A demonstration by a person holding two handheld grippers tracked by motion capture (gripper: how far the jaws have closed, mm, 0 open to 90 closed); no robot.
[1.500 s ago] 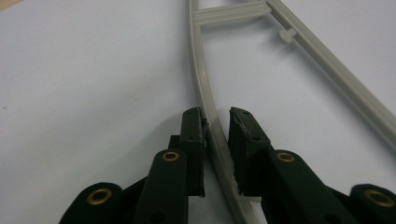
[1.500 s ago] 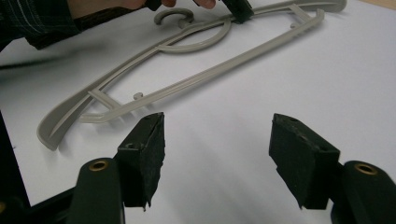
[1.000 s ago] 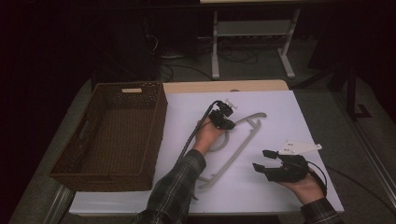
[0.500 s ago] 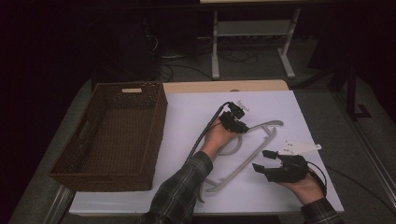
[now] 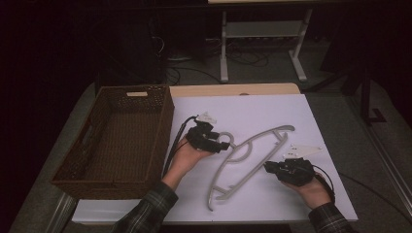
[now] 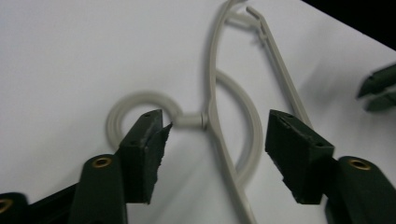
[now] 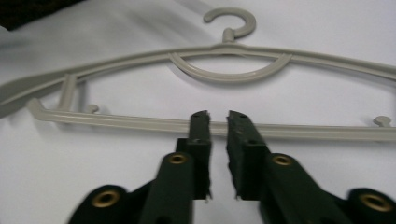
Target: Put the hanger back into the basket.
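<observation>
Right gripper (image 5: 272, 167) nearest, jaws just closing, now narrow at the hanger's (image 5: 248, 158) bottom bar, likely taking over. The hanger lies flat on the worktop (image 5: 272, 111). Left gripper (image 5: 221, 144), jaws just opening, stands wide around the hook, letting go. Basket (image 5: 119, 141) waits left.

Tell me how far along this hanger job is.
Done: the hanger lies flat on the table, and the left gripper has just been opening, with its jaws off the hook.
In hand: the right gripper has just been closing at the lower bar; an actual grip can't be confirmed.
Left: probably moving the hanger to the basket, which holds nothing.
</observation>
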